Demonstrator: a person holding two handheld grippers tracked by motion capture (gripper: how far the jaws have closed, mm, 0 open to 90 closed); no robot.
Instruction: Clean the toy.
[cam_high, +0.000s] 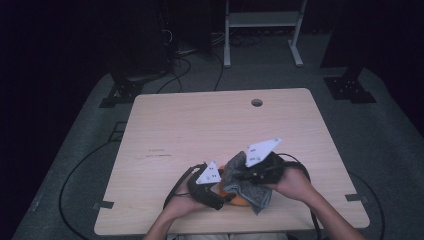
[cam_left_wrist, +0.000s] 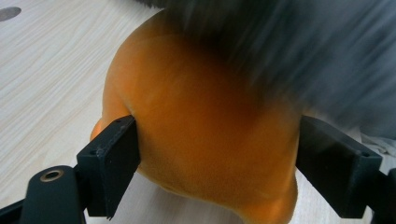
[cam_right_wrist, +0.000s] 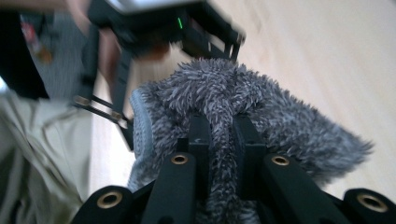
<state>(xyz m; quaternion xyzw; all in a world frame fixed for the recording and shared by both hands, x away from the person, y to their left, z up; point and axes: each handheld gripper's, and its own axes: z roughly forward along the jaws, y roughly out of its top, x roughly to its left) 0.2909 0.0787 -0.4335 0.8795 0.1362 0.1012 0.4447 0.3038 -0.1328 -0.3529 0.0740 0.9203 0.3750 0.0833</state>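
Gripping a rounded, smooth orange object (cam_left_wrist: 201, 140) near the table's (cam_high: 200, 120) six o'clock edge, the left gripper (cam_high: 212, 192) has its jaws set wide against both flanks. At its three o'clock, the right gripper (cam_right_wrist: 219, 140) pinches a fold of shaggy grey cloth (cam_right_wrist: 261, 107) between nearly closed jaws, draping it over the orange thing's top. Wiping looks underway, not finished: the cloth covers part, and the lower orange surface is bare. Pale wood grain shows beneath.

Grey cloth (cam_high: 247, 187) hides most of orange obj (cam_high: 239, 201); cloth blurred in left gripper view.
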